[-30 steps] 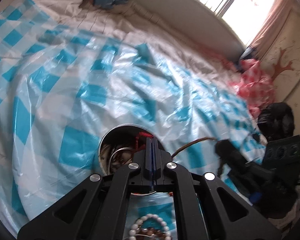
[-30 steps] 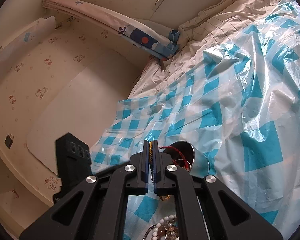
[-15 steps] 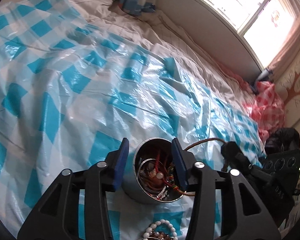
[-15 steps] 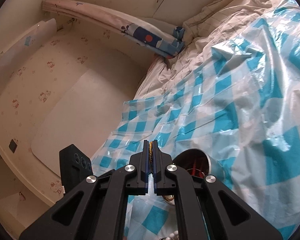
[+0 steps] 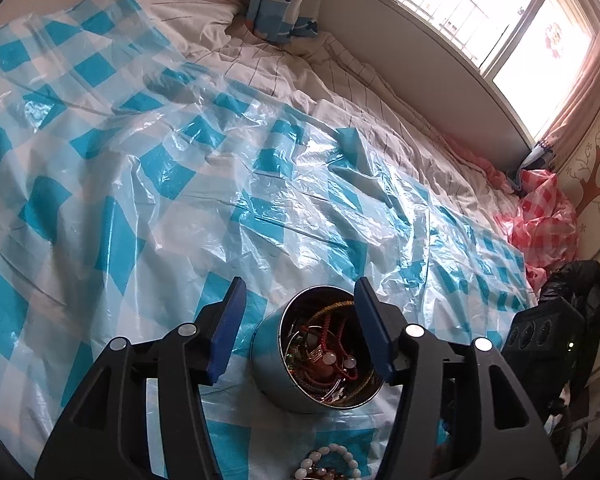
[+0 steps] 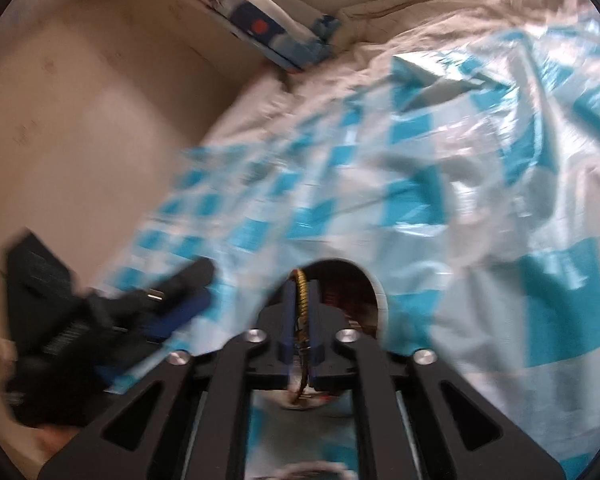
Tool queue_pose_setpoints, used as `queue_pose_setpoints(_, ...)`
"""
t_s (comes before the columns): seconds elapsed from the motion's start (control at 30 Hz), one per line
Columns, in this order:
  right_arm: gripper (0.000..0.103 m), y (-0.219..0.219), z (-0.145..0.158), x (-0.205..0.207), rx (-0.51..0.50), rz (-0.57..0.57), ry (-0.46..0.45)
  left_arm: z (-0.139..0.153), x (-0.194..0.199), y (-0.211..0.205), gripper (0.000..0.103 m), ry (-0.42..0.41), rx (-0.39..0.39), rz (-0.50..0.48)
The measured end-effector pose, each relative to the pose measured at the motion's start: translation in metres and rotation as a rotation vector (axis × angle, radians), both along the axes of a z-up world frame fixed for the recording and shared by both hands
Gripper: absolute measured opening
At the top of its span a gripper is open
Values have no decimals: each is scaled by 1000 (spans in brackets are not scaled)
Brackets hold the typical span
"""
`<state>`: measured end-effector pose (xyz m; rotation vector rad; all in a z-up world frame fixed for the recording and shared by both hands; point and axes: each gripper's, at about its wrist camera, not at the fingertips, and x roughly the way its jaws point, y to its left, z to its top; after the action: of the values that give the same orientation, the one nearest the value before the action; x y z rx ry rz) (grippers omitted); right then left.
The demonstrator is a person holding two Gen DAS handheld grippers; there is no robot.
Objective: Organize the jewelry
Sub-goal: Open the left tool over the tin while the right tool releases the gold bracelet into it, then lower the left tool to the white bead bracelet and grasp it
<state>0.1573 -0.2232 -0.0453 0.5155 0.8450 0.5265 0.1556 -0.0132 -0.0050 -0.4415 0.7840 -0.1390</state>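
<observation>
Tongs first, left view: found the left tongs (image 5: 299, 286) spread wide and opening further, pads clear of everything, with the metal tin (image 5: 276, 364) upright between them on the blue-checked plastic sheet (image 5: 180, 200) over the bed. Saw the tin nearly full of tangled red and gold cords, beads and bangles. Spotted a pale bead bracelet (image 5: 332, 458) loose on the sheet, just beside the tin on the near side.

Right view, badly blurred: made out the right tongs (image 6: 302, 285) at a narrow gap and opening, a gold cord (image 6: 302, 294) between the pads and seemingly touching both, poised over the mouth of the tin (image 6: 380, 300). Could not tell whether the lower end of the cord lay inside the tin.

Judged the cords light, limp and quick to snag on one another; better pinched at one strand than scooped. Judged the bracelet light, with smooth beads likely to roll; better taken across the string between two beads. Judged the tin stiff, slick-walled and easy to tip on the soft bed; better gripped across its wall.

Got the tin's contents and the bracelet sharply from the left view only; got the gold cord in its grip from the right view only.
</observation>
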Motion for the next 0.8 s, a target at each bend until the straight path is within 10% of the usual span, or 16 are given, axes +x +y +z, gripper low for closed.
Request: queue_pose_setpoints(0.8, 60, -10, 2, -4, -204, -102, -39, 16, -10, -19, 72, -67, 202, -12)
